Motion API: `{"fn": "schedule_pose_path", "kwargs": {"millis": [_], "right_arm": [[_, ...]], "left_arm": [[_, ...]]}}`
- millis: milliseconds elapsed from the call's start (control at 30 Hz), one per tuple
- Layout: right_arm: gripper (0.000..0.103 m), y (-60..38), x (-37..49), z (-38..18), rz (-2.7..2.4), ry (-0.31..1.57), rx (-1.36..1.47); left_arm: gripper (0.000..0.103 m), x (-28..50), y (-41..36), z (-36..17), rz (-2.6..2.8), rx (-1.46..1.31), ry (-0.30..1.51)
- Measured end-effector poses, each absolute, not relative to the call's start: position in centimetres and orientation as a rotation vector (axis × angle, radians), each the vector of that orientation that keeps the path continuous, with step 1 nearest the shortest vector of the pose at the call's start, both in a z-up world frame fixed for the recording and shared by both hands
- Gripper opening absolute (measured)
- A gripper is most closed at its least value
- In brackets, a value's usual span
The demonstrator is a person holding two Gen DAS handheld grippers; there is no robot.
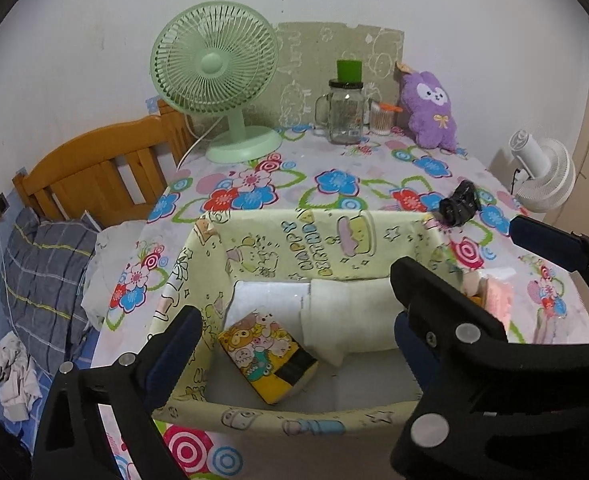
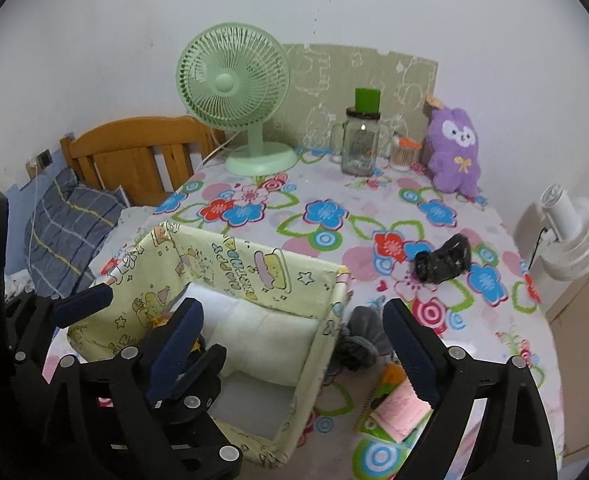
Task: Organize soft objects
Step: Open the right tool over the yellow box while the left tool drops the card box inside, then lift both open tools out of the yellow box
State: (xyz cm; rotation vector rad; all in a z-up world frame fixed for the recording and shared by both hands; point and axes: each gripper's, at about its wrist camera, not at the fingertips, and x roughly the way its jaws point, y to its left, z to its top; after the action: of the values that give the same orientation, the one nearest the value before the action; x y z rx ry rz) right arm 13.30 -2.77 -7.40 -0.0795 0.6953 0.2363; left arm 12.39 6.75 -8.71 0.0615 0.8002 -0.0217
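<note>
A pale yellow cartoon-print fabric box (image 1: 322,236) (image 2: 262,268) stands on the flowered table. Inside lie a rolled white towel (image 1: 354,316) (image 2: 270,340) and a yellow cartoon tissue pack (image 1: 268,354). My left gripper (image 1: 294,312) is open and empty, its jaws spread over the box. My right gripper (image 2: 294,340) is open and empty over the box's right wall. Right of the box lie grey socks (image 2: 362,340) and a pink cloth on a green pack (image 2: 400,410) (image 1: 498,292). A black crumpled item (image 2: 444,262) (image 1: 458,202) lies farther back. A purple plush (image 2: 454,152) (image 1: 430,110) stands at the back.
A green desk fan (image 1: 218,80) (image 2: 238,96), a glass mug jar with a green lid (image 1: 344,108) (image 2: 360,140) and a cotton-swab cup (image 2: 400,156) stand at the back. A white fan (image 2: 566,232) stands off the table's right. A wooden bed frame (image 1: 94,172) and grey pillow (image 1: 42,280) are left.
</note>
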Motion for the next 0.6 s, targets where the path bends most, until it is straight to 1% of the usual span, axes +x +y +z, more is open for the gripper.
{"fn": "schedule_pose_path", "kwargs": {"millis": [400, 600], "right_arm": [[0.103, -4.7, 10.2, -5.0, 0.21, 0.594, -0.063], [0.103, -5.9, 8.5, -3.9, 0.195, 0.558, -0.049]], "left_arm": [[0.098, 9.7, 4.8, -6.1, -0.042, 0.085, 0.717], [0.098, 8.2, 3.6, -5.2, -0.059, 0.099, 0.682]]}}
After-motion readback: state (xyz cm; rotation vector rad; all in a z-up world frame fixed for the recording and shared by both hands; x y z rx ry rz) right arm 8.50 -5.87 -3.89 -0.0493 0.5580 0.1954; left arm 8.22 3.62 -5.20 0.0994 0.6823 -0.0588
